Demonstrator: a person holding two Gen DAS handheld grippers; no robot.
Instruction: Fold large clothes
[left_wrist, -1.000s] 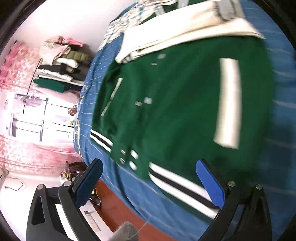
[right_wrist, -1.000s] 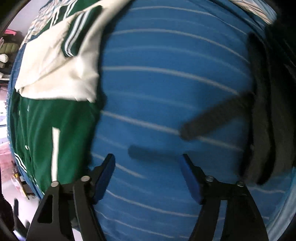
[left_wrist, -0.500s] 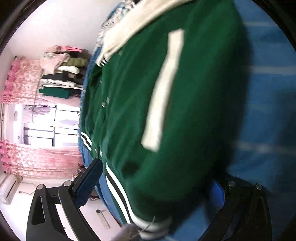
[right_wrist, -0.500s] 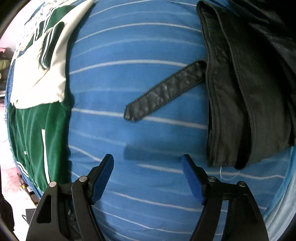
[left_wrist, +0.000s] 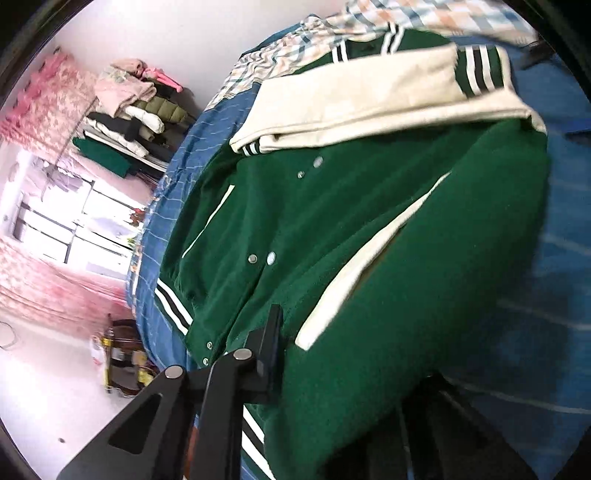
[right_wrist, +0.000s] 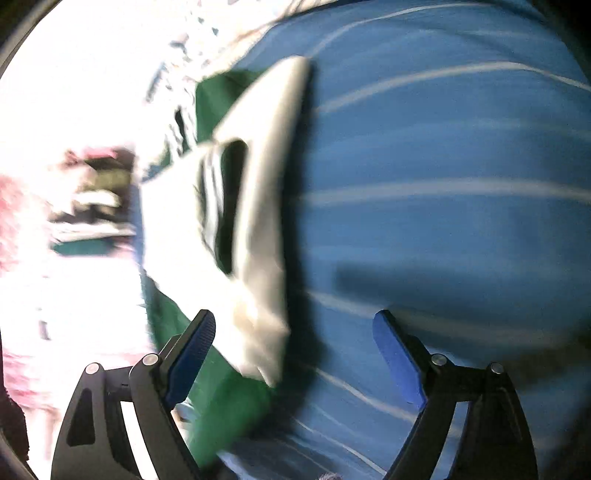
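L gripper (left_wrist: 314, 373): jaws closed on hem of green jacket (left_wrist: 369, 236); cloth bunched over and round R finger, rest of jacket spread fwd of jaws on blue striped bedspread (left_wrist: 554, 258). Cream sleeves (left_wrist: 369, 96) folded across far end.

R gripper (right_wrist: 295, 354): jaws wide, opening, nothing btwn pads. Jacket edge and cream sleeve just fwd of L finger; bedspread under R finger. View blurred.

The green varsity jacket with cream sleeves (left_wrist: 369, 229) lies on the blue striped bed cover (left_wrist: 561, 258), its sleeves folded across its upper part. A checked blanket (left_wrist: 424, 14) lies behind it. The pile of folded clothes (left_wrist: 136, 110) sits beyond the bed, left.
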